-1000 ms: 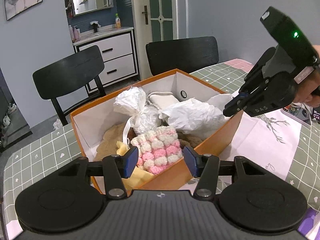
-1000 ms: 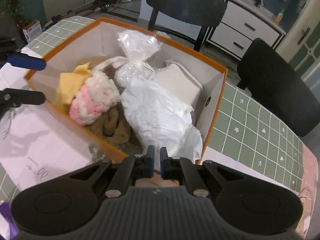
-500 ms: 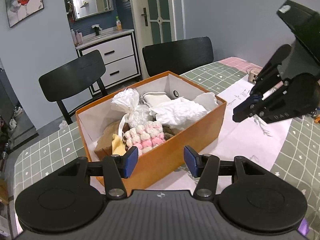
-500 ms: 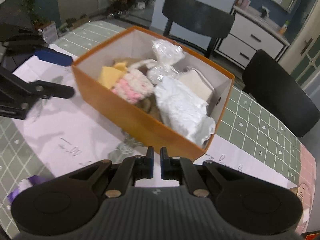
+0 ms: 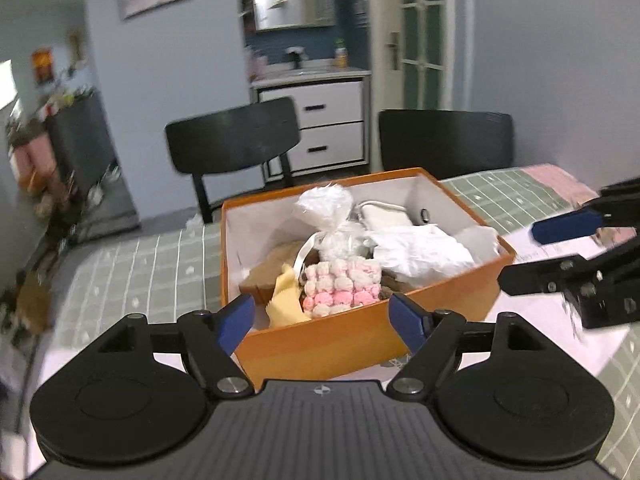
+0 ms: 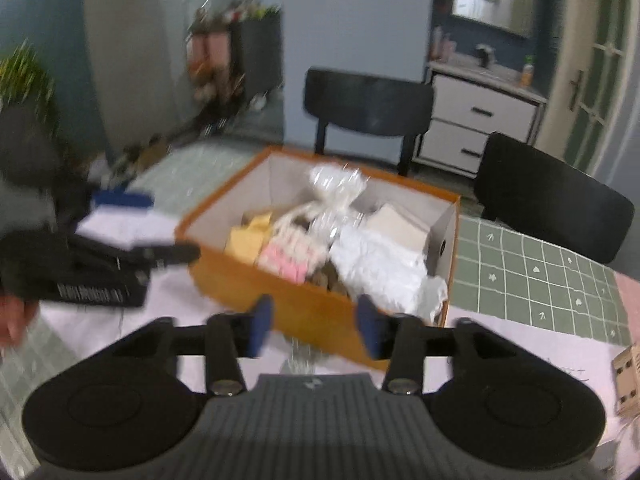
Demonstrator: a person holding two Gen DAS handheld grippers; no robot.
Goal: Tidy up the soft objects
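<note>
**Inspector:** While both views carry motion blur, the orange box [image 5: 360, 340] reads clearly enough on the checked tablecloth [image 5: 140, 272]. What is obscured?

**Assistant:** The right wrist view is smeared throughout, so the items in the box blur into one another there. From the left wrist camera, the box's near wall hides the lower part of the contents. The brown soft item [image 5: 272, 276] behind the yellow cloth [image 5: 286, 300] is mostly covered, and I cannot tell what it is. The right gripper [image 5: 560, 248] is cut off at the frame edge, right of the box.

**Inspector:** Contents and orientation?

**Assistant:** Inside the box: a pink-and-white knitted piece [image 5: 342, 286] at the near wall, its long axis running along that wall; a tied clear bag [image 5: 332, 224] upright behind it, knot uppermost; crumpled white wrapping [image 5: 424, 248] toward the box's right end; a white pad [image 5: 386, 216] against the far wall. The box's long axis runs left to right across the left wrist view.

**Inspector:** Grippers?

**Assistant:** The left gripper [image 5: 322, 322] hangs just before the box's near wall, jaws opening, nothing between them. The right gripper's jaws are also opening and empty. A hand [image 6: 12, 320] shows at the left gripper's body, left of the box.
</note>
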